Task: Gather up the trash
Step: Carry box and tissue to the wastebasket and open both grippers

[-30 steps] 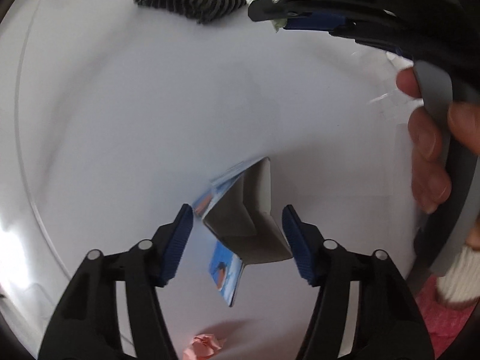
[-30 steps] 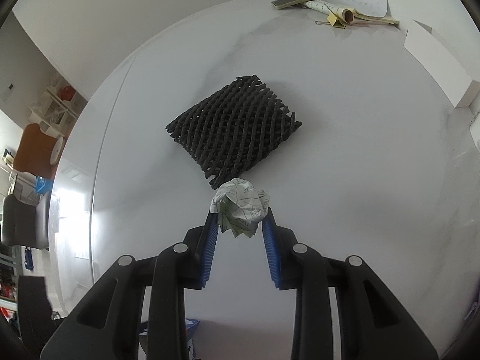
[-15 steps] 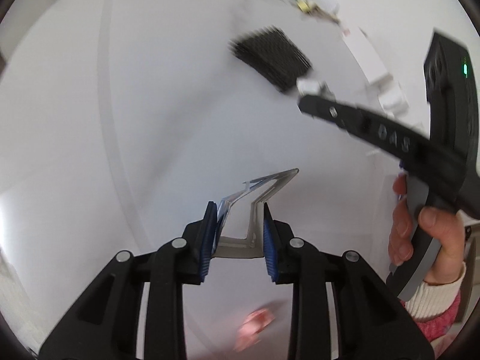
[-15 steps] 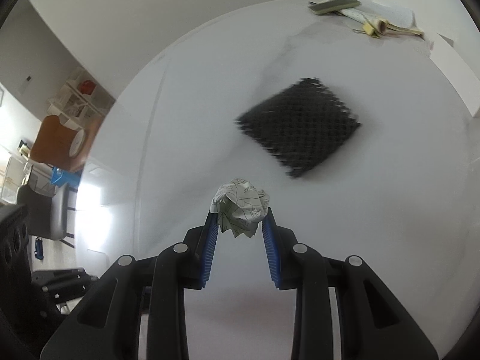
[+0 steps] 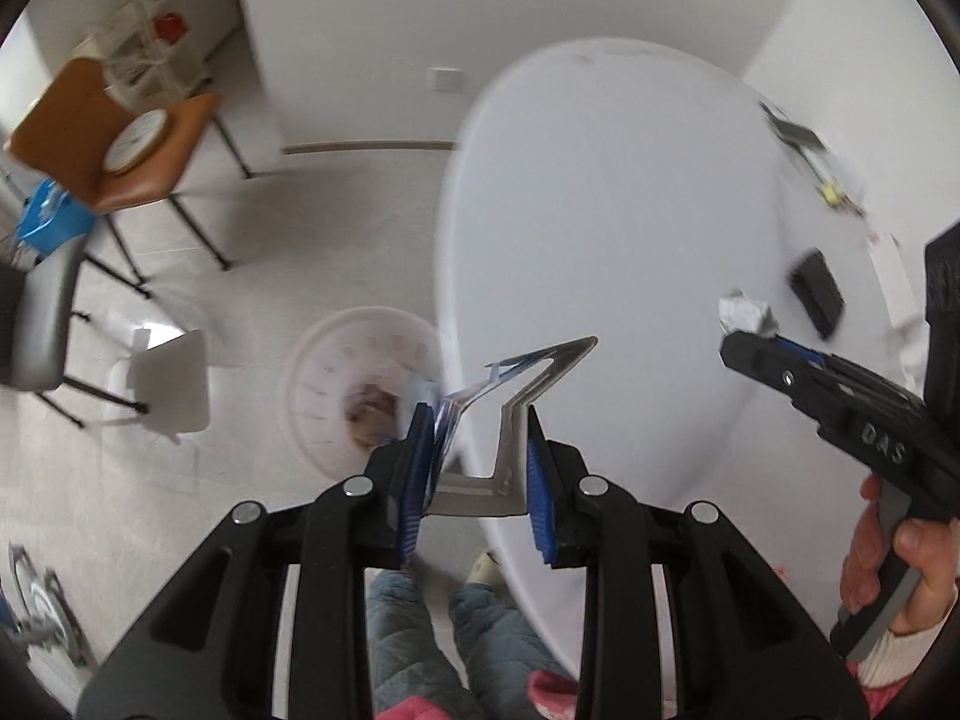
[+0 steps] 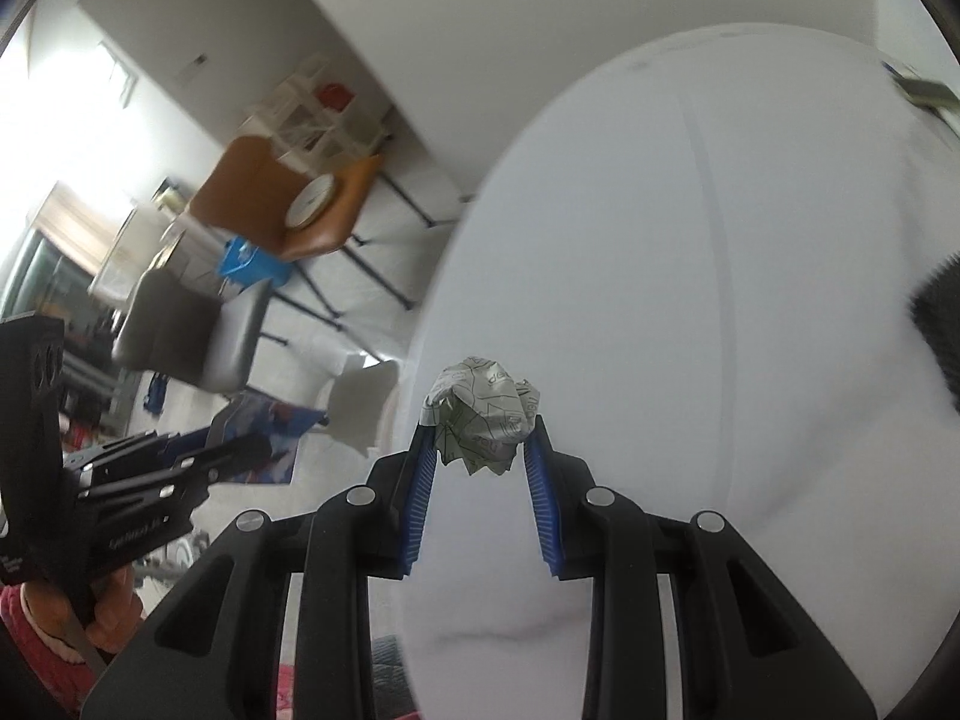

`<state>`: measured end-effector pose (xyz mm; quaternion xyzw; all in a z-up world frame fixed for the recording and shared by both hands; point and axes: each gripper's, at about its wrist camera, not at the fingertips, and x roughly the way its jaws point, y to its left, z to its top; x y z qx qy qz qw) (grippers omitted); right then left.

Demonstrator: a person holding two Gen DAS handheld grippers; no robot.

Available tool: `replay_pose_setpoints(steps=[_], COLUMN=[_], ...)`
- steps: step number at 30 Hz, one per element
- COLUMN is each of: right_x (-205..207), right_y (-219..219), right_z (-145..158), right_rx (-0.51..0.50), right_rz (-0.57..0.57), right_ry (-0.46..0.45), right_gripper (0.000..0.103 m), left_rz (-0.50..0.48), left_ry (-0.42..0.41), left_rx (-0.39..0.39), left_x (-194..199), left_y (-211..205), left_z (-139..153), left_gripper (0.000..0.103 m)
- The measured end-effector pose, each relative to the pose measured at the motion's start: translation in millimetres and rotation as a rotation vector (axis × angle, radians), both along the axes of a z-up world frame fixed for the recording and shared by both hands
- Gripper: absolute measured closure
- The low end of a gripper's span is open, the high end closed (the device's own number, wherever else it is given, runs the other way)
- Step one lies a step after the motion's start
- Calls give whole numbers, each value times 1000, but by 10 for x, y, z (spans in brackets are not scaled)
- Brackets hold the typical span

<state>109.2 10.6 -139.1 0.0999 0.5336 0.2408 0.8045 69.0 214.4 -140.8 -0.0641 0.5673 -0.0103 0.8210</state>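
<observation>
Landmark: white table. Left gripper is clamped on a flattened carton, grey inside with blue print outside, held in the air over the table's near-left edge. Right gripper is clamped on a paper wad, crumpled and printed with green lines, held above the table close to its left edge; the left view shows the same wad at that gripper's tip, to the right of the carton. Only container visible is a white round bin on the floor just left of the table edge, directly beyond the left gripper. Inside the bin there's a blurred brownish-pink clump; can't tell what it is. Neither held piece is inside the bin or touching it. A black mesh pad lies on the table, right of the wad. Papers are at the table's far right end, too blurred to identify. Orange chair with a white round clock-like disc on its seat stands on the floor, well left of the table.
</observation>
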Motion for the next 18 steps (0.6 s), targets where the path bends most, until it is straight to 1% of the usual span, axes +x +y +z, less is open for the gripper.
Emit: replay_pose_setpoints(steps=[1,2,5,8,13,18], right_x=[17,26,63,80,145,179], right_y=[213,336,782,1094,1503,1756], right_z=[37,58,98,79,29,-74], right_rx=[-3,-6,-20,-39,-72,-103], right_rz=[27,43,93,134,185,235], right_ry=[-3,-5,-5,4,20,24], right_gripper=[72,72,72,72,72,70], left_rz=[25,38,77,102,112,112], left_ry=[-8,-14,-41,-47,-53,-50], left_rx=[9,16,43,19,13,-4], left_x=[-2,-6,-37,-64,-47,37], left_y=[163,254,697,1019,1248,1378], left_z=[29,48,119,162,157,103], left_gripper=[75,75,74,74,74,74])
